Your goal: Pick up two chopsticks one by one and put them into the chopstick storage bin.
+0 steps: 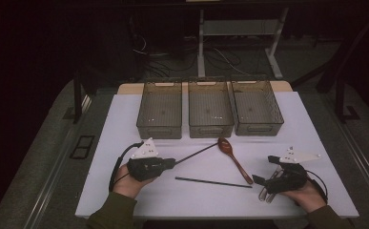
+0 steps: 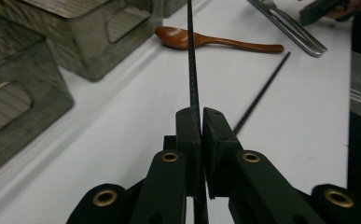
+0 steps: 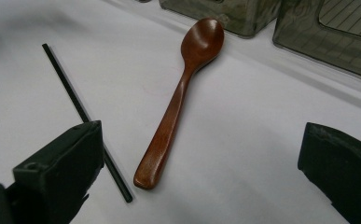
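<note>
Light: dim room, dark all round; the white counter point(image 1: 125, 191) is the brightest surface.
Counter: a pale wooden edge point(image 1: 125, 88) shows at 12 o'clock.
Floor: grey floor point(image 1: 39, 162) at 9 and 3 o'clock.
Furniture: a white metal frame point(image 1: 241, 28) stands at 12 o'clock, beyond the counter.
Cables: loose cables point(image 1: 163, 59) lie on the floor at 11 o'clock.

Reddish-brown wooden spoon point(image 3: 180, 95), two black chopsticks point(image 1: 213, 182), white table point(image 1: 125, 114), three smoky grey see-through bins point(image 1: 210, 114), silver fork point(image 2: 288, 24), black grippers with brass rivets point(image 2: 200, 122)
</note>
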`<state>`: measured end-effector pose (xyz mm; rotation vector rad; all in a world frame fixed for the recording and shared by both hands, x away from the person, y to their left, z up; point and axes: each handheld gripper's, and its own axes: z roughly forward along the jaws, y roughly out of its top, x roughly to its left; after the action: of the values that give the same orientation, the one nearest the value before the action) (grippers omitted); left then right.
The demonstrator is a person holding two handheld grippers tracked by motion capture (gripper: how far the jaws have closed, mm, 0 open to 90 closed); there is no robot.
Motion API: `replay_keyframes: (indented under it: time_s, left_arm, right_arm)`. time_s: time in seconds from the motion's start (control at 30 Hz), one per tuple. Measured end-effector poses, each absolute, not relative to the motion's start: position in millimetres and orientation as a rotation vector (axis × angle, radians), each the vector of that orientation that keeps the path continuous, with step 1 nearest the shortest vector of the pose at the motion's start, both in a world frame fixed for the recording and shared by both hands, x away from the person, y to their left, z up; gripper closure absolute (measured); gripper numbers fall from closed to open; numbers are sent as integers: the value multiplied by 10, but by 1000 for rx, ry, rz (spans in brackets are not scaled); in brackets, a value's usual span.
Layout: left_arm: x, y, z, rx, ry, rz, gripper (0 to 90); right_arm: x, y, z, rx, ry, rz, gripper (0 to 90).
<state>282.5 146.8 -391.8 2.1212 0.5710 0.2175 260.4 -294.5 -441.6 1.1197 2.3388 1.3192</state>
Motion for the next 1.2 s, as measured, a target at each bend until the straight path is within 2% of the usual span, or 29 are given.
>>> replay_keyframes:
  time_s: [0.53,1.2]
  left_arm:
    - [3077,1450,-3758,2099,646,292,855]
    - [3618,1513,-3560,2098,747,379,856]
  right_arm:
    - [2605,-2952,-4416,1121,2335,1320,6]
    - [2603,-2964,-4409,1126,2327,1332,6]
